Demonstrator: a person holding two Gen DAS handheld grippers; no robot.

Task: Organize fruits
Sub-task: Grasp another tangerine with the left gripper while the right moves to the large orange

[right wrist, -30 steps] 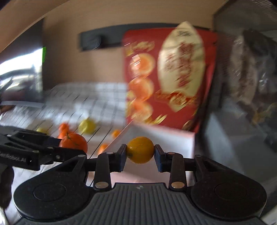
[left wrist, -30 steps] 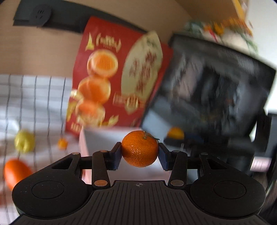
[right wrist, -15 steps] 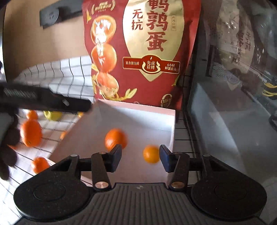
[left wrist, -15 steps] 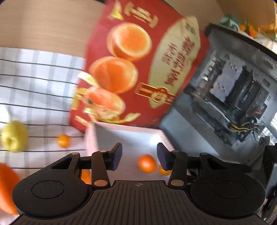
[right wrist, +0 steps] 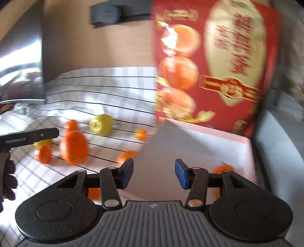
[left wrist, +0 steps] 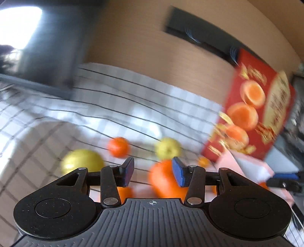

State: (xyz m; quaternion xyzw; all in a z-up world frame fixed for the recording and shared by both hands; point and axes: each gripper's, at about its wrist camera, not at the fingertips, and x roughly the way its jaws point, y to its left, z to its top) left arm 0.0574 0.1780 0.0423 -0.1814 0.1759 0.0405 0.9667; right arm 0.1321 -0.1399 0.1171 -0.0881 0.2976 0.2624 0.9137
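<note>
Tan wood-grain wall (left wrist: pixel 144 47); dark panel (right wrist: pixel 106 11) mounted on it; bright window (left wrist: pixel 19 22) at left.

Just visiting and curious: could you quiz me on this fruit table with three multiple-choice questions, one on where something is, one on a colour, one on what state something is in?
1. Where does the pink box stand?
A. in front of the red bag
B. on top of the bag
C. on the floor

2. What colour is the roundish fruit on the checked cloth, left of the bag?
A. purple
B. yellow-green
C. brown

3. How is the right gripper?
A. shut on an orange
B. shut on the box
C. open, holding nothing

Answers: 1 A, the box sits at the bag's foot. 2 B, it is pale yellow-green beside the oranges. 3 C, the pads stand apart with only the box's floor showing between them.
</note>
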